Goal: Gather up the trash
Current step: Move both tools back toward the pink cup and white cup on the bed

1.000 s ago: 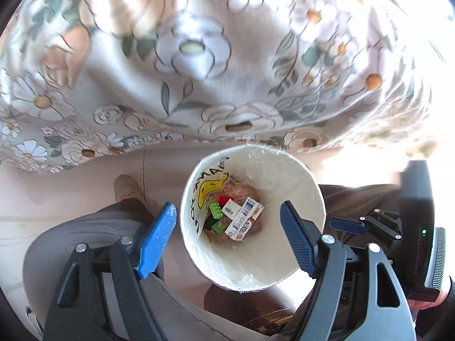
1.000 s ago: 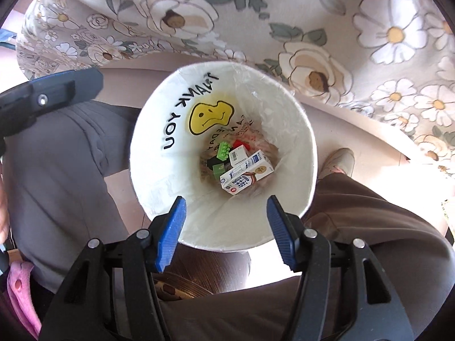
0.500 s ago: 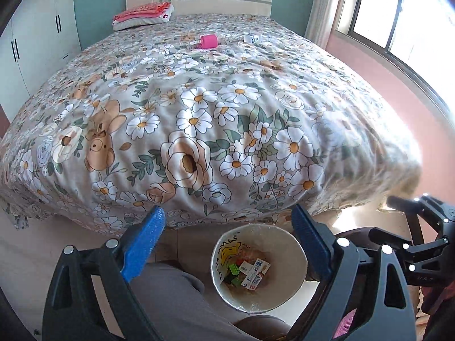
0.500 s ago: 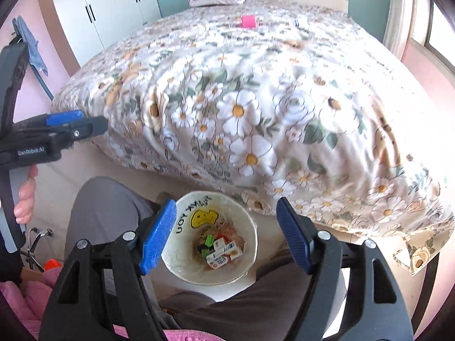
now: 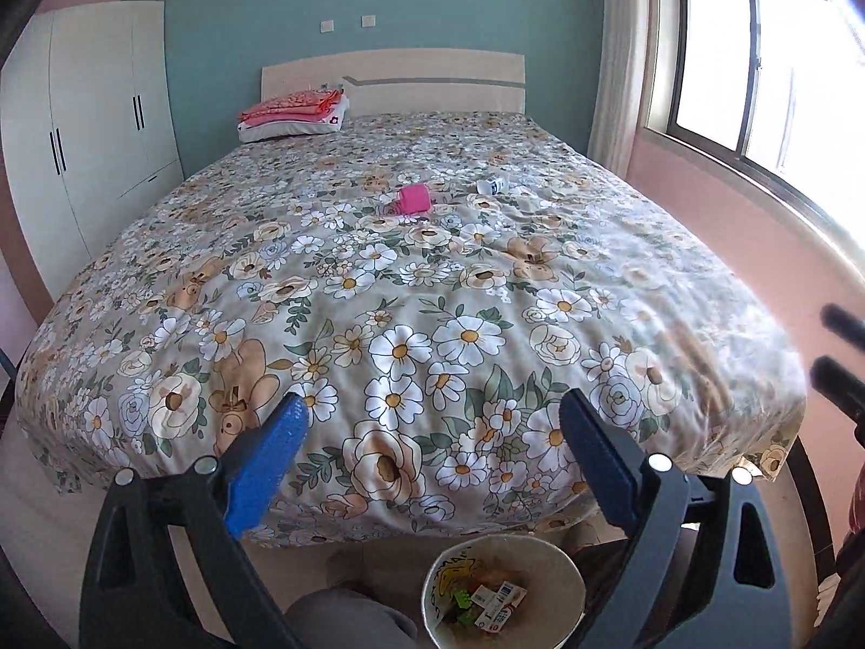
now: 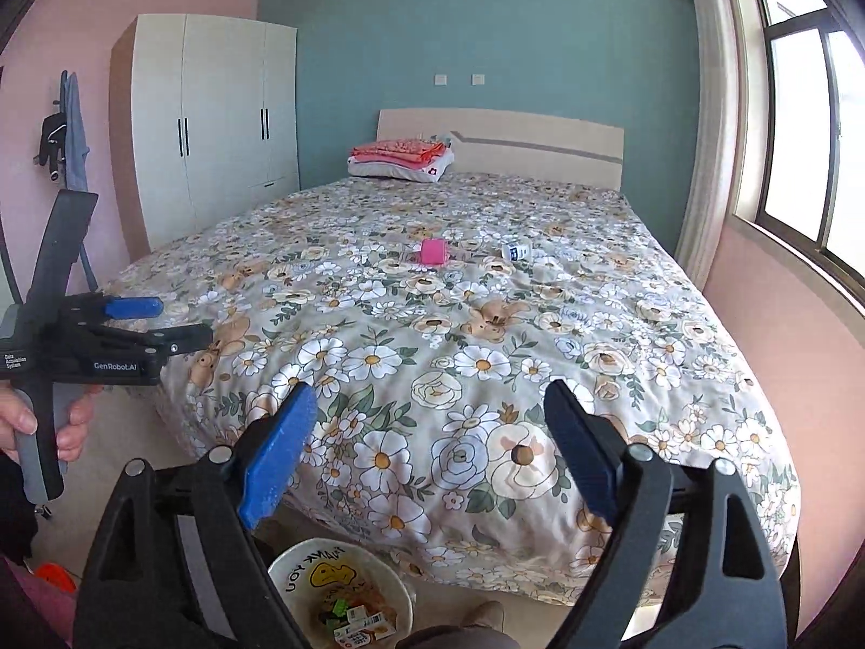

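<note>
A white bin [image 5: 562, 568] with a smiley face stands on the floor at the foot of the bed, holding small cartons and bits of trash [image 5: 494, 603]; it also shows in the right wrist view [image 6: 294, 576]. On the floral bedspread [image 5: 432, 292] lie a pink object [image 5: 413, 199] and a small white bottle [image 5: 491, 184], also seen from the right as the pink object [image 6: 434, 251] and the bottle [image 6: 516, 251]. My left gripper [image 5: 432, 432] is open and empty above the bed's foot. My right gripper [image 6: 430, 422] is open and empty too.
A white wardrobe [image 6: 216, 119] stands left of the bed. Folded red bedding on a pillow [image 5: 294, 113] lies by the headboard. A window [image 5: 757, 54] and pink wall run along the right. The left hand-held gripper [image 6: 81, 346] shows at the right view's left edge.
Both grippers have risen and tilted up from looking down into the bin to looking across the whole bed. Both stayed open and empty.
</note>
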Action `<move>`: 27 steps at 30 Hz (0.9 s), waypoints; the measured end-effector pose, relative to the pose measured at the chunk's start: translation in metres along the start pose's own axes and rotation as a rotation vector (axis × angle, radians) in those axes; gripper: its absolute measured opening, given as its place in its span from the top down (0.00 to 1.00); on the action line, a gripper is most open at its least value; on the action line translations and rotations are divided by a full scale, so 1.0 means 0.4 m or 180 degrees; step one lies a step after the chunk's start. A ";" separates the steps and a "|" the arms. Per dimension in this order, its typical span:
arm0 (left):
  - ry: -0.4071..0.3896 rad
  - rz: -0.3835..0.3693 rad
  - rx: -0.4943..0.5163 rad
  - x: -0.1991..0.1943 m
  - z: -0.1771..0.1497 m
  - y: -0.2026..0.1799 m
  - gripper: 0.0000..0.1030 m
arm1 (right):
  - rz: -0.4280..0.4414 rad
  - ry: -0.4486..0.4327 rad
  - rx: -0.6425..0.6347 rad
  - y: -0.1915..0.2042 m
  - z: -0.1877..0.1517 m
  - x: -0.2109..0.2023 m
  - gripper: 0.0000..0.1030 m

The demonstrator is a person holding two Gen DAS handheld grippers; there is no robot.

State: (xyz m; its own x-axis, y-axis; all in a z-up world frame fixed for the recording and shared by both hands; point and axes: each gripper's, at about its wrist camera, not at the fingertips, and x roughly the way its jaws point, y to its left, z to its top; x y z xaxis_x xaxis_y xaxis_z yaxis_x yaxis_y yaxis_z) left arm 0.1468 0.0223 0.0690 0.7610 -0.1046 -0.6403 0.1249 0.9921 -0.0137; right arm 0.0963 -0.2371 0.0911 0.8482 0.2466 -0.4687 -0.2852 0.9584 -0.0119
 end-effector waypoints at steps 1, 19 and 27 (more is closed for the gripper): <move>0.0002 0.0008 -0.0012 0.014 0.017 -0.003 0.07 | -0.0009 -0.0034 -0.0008 -0.011 0.016 0.008 0.17; 0.0065 0.0061 -0.0164 0.562 0.381 -0.025 0.07 | -0.0014 0.0026 -0.0212 -0.242 0.239 0.565 0.15; 0.0219 0.0150 -0.0336 0.910 0.519 0.016 0.07 | -0.0016 0.0218 -0.0264 -0.377 0.333 0.967 0.15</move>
State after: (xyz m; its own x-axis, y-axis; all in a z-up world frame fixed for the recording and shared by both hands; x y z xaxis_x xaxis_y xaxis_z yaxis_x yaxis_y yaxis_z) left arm 0.5567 -0.0239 -0.0047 0.7185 -0.0562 -0.6933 0.0194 0.9980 -0.0607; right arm 0.5269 -0.2671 0.0291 0.8181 0.2289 -0.5276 -0.3195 0.9437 -0.0861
